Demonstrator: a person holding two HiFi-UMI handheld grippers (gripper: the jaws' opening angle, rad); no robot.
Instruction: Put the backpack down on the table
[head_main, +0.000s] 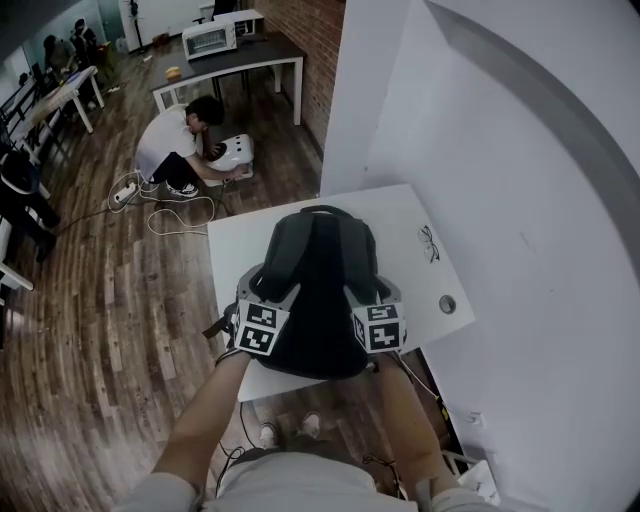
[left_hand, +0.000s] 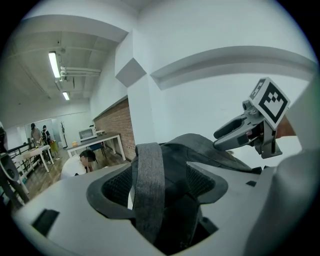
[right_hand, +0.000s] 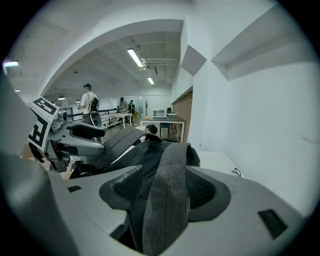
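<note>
A dark grey backpack (head_main: 318, 290) lies on the white table (head_main: 240, 240), top handle toward the far edge. My left gripper (head_main: 266, 288) is at its near left corner and my right gripper (head_main: 374, 290) at its near right corner. In the left gripper view the jaws of the left gripper (left_hand: 161, 186) stand wide apart, and a grey shoulder strap (left_hand: 148, 175) runs loosely between them. In the right gripper view the right gripper (right_hand: 167, 192) is likewise wide, with the other strap (right_hand: 170, 170) lying between its pads without being pinched. Each gripper also shows in the other's view.
A pair of glasses (head_main: 429, 243) and a round cable hole (head_main: 447, 304) are on the table's right part. A white wall (head_main: 520, 180) rises just right of the table. A person (head_main: 180, 140) crouches on the wooden floor beyond, beside cables and a dark table (head_main: 230, 62).
</note>
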